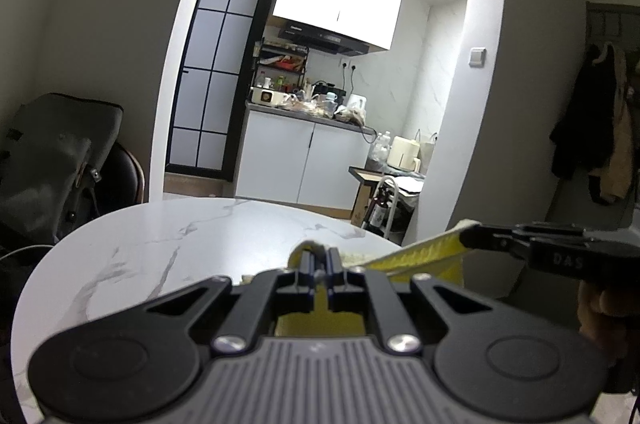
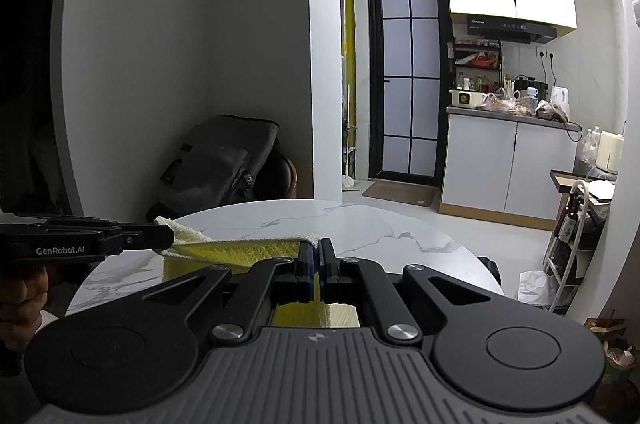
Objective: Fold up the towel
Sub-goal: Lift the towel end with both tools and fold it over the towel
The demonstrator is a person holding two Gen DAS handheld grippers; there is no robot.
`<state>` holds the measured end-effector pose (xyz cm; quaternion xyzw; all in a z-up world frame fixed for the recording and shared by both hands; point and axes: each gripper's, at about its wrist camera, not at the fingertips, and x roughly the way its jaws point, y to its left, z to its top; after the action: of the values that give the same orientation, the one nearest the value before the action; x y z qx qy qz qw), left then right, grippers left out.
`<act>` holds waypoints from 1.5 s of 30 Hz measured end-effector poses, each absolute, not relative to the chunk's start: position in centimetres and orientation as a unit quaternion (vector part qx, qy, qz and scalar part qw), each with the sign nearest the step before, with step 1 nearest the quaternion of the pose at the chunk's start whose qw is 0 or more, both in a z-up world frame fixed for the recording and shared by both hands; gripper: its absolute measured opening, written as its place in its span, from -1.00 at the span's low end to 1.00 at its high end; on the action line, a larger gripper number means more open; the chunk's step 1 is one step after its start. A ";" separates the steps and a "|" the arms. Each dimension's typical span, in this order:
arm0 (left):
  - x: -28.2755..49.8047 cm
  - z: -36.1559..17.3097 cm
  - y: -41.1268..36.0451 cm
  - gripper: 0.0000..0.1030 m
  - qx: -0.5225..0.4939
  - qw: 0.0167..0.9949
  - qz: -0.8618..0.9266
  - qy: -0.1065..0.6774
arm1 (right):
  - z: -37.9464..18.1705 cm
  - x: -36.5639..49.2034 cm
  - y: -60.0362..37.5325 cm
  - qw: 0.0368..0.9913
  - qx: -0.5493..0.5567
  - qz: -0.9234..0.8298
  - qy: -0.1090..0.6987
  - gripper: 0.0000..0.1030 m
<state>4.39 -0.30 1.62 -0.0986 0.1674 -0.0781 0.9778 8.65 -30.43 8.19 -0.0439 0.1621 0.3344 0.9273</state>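
A yellow towel [image 1: 420,255] with a pale edge hangs stretched between my two grippers above the round white marble table [image 1: 160,244]. My left gripper [image 1: 319,256] is shut on one top corner of the towel. My right gripper [image 2: 317,250] is shut on the other corner of the towel [image 2: 248,250]. In the left wrist view the right gripper [image 1: 472,236] comes in from the right, pinching the towel edge. In the right wrist view the left gripper [image 2: 160,236] comes in from the left on the far corner. The towel's lower part is hidden beneath the gripper bodies.
A dark grey bag [image 2: 216,164] leans on a chair beyond the table [image 2: 360,224] by the wall. A kitchen with white cabinets [image 1: 304,160] lies through the archway. A rack with bottles [image 2: 572,224] stands to the right. Coats [image 1: 600,128] hang on the right wall.
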 end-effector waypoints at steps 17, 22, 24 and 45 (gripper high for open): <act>9.6 1.0 1.1 -0.89 -0.102 0.973 -0.076 0.195 | 7.6 13.8 -28.6 0.925 -0.043 0.329 0.186 -0.95; 11.0 -0.4 1.2 -0.89 -0.106 0.967 -0.071 0.219 | 5.7 15.6 -28.0 0.922 -0.043 0.321 0.215 -0.95; 11.6 -1.1 1.3 -0.89 -0.108 0.965 -0.067 0.229 | 5.0 16.1 -27.8 0.920 -0.044 0.319 0.223 -0.95; 15.1 -2.5 3.5 0.06 -0.113 0.958 -0.022 0.262 | 2.7 19.1 -27.3 0.925 -0.034 0.285 0.250 -0.25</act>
<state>15.14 3.51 -2.48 -0.1131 0.2616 -0.0216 0.9583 19.12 -27.31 2.74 -0.0343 0.2499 0.2848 0.9248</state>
